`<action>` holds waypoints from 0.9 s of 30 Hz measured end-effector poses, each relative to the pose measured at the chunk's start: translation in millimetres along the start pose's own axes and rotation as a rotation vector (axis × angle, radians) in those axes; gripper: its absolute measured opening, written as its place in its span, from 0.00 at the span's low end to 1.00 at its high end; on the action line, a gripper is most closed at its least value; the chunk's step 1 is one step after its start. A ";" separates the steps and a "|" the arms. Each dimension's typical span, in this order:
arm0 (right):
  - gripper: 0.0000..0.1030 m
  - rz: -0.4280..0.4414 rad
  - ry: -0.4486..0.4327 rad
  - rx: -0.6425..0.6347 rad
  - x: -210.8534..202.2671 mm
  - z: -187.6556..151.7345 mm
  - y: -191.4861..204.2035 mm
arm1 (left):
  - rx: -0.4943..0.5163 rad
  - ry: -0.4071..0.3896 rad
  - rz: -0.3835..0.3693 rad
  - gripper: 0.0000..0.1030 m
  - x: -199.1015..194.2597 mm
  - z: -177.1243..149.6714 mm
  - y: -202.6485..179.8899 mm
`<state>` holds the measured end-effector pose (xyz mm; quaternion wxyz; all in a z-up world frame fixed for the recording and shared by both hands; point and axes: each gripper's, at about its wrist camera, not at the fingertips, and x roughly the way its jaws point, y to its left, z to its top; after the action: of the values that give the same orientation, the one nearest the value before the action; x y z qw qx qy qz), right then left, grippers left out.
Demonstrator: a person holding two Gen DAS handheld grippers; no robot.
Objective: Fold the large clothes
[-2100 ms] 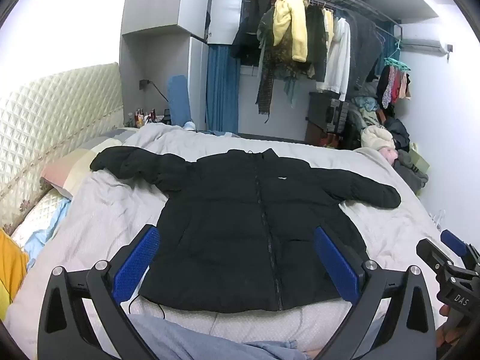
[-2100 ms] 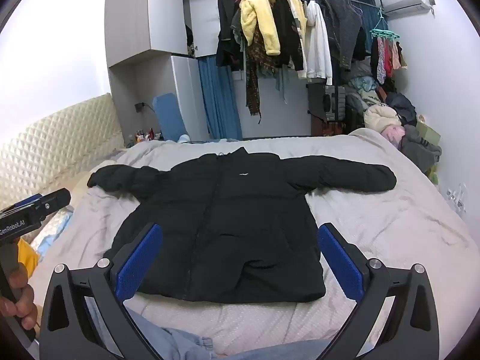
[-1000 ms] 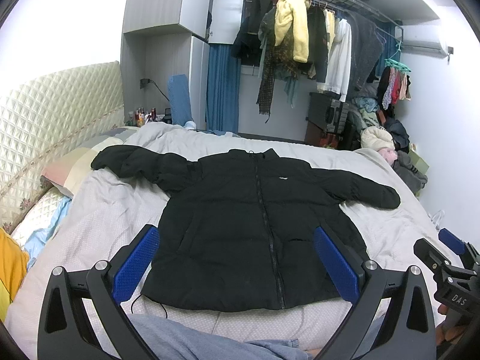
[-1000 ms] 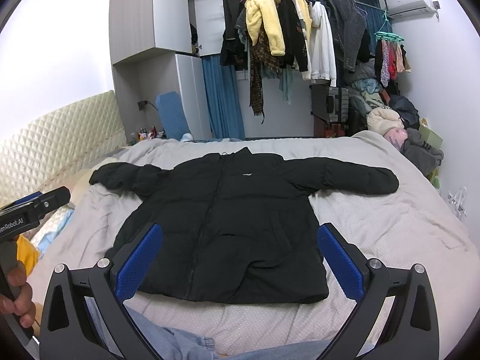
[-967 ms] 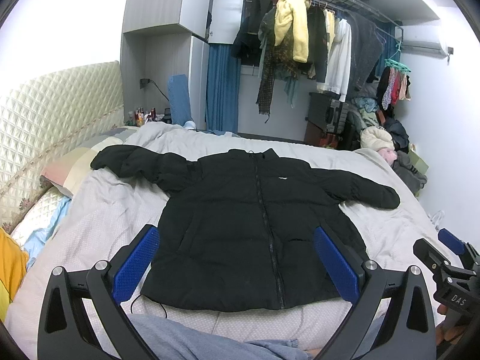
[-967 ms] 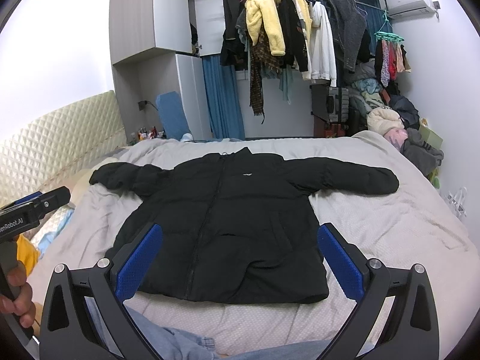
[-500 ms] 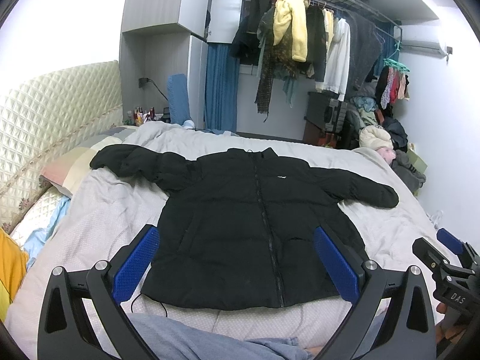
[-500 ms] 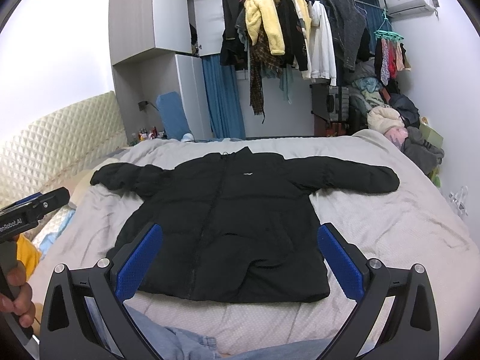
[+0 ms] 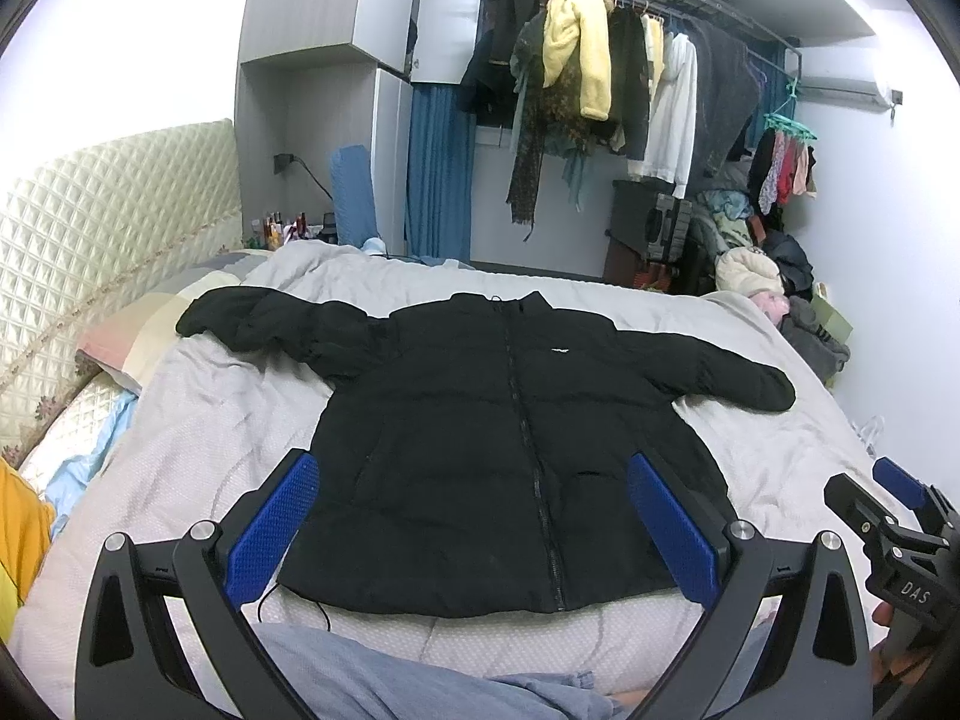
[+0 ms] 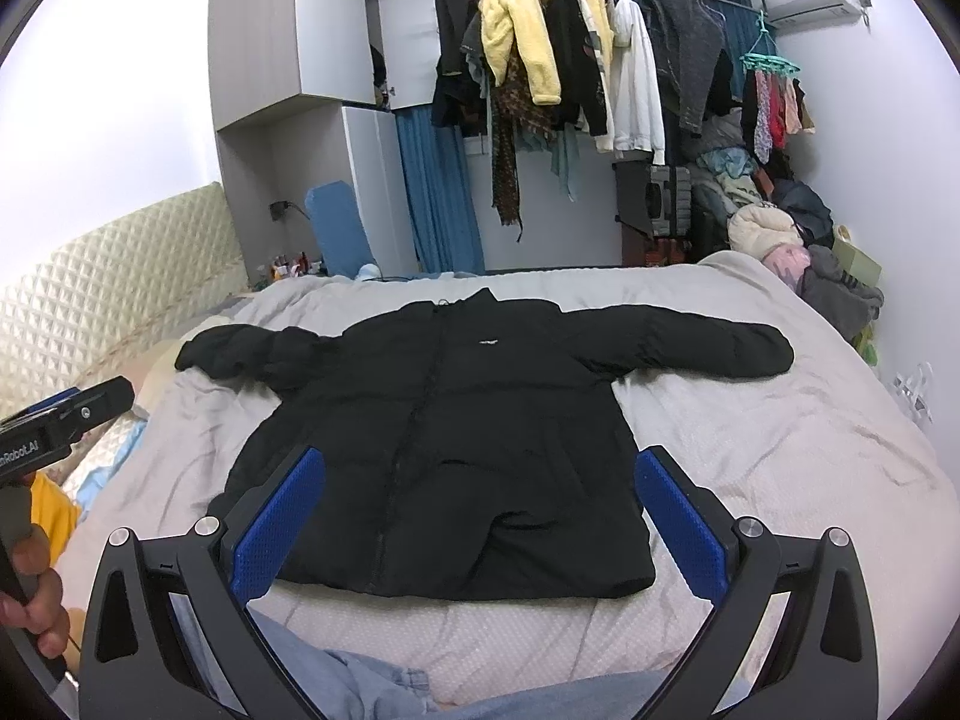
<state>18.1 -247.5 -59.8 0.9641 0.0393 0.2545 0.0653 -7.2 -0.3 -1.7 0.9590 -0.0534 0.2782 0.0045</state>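
Nothing has shifted since the earlier frames: jacket (image 9: 510, 450) lies flat, face up and zipped, mid-bed (image 9: 180, 450), hem toward the near edge, collar toward the far edge, both sleeves spread toward the side edges. No fold is made yet, so the whole task is left. Left tongs (image 9: 474, 516) and right tongs (image 10: 480, 510) hover released above the hem, holding nothing.

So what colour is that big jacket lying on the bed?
The jacket is black with a small white chest logo, clearest in the right wrist view.
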 end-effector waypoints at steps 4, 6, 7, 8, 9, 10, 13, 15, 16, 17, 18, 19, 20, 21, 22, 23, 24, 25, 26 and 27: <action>1.00 0.001 0.003 -0.002 -1.6 -0.4 -0.5 | 0.005 -0.002 0.001 1.00 1.3 -1.0 -2.6; 1.00 0.001 0.005 0.001 -2.3 -0.7 -1.0 | 0.009 -0.001 -0.001 1.00 1.3 -2.4 -4.3; 1.00 0.000 0.007 0.002 -2.6 -0.8 -1.7 | 0.009 0.000 0.000 1.00 2.3 -2.9 -4.6; 1.00 0.000 0.008 0.004 -2.9 -0.7 -2.4 | 0.010 0.000 -0.001 1.00 2.2 -3.3 -5.1; 1.00 0.002 0.009 0.007 -2.8 -0.1 -2.6 | 0.009 0.000 -0.002 1.00 2.0 -3.5 -5.2; 1.00 0.002 0.009 0.008 -3.5 0.2 -3.1 | 0.009 0.001 -0.002 1.00 4.0 -3.5 -6.1; 1.00 0.003 0.005 0.004 -4.4 -0.1 -2.6 | 0.010 -0.001 -0.004 1.00 4.2 -5.4 -9.8; 1.00 0.004 0.004 0.003 -3.6 2.2 -1.4 | 0.010 -0.001 -0.003 1.00 4.0 -6.0 -11.1; 1.00 0.004 0.003 0.003 -3.2 2.7 -1.4 | 0.010 0.000 -0.004 1.00 4.0 -5.1 -9.6; 1.00 0.005 0.002 0.003 -3.7 2.3 -1.5 | 0.011 0.002 -0.003 1.00 4.2 -5.4 -10.2; 1.00 0.005 0.004 0.004 -3.3 2.3 -1.9 | 0.011 0.003 -0.003 1.00 4.2 -4.6 -9.2; 1.00 0.006 0.007 0.005 -2.9 1.9 -2.1 | 0.011 0.005 -0.002 1.00 4.4 -5.2 -10.0; 1.00 0.008 0.009 0.005 -3.3 1.4 -1.5 | 0.011 0.006 -0.001 1.00 4.4 -5.4 -10.2; 1.00 0.008 0.011 0.005 -3.0 1.5 -1.3 | 0.009 0.008 0.000 1.00 4.9 -6.1 -11.6; 1.00 0.008 0.013 0.004 -2.9 2.3 -1.5 | 0.009 0.010 -0.001 1.00 4.9 -5.8 -10.9; 1.00 0.008 0.012 0.003 -3.4 1.6 -1.3 | 0.008 0.010 -0.003 1.00 5.1 -6.0 -11.3; 1.00 0.008 0.011 0.003 -3.5 1.7 -1.2 | 0.009 0.008 -0.002 1.00 4.9 -6.2 -10.7; 1.00 0.008 0.011 0.002 -3.0 1.7 -1.3 | 0.011 0.008 -0.001 1.00 4.9 -6.4 -11.4; 1.00 0.008 0.013 0.003 -2.8 1.8 -1.7 | 0.013 0.009 0.000 1.00 4.9 -6.5 -11.9; 1.00 0.009 0.013 0.009 -3.2 1.2 -2.1 | 0.015 0.010 0.000 1.00 4.0 -6.1 -10.9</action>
<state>16.2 -250.1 -57.4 0.9619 0.0446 0.2610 0.0685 -6.6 -11.8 -7.9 0.9580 -0.0465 0.2831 0.0021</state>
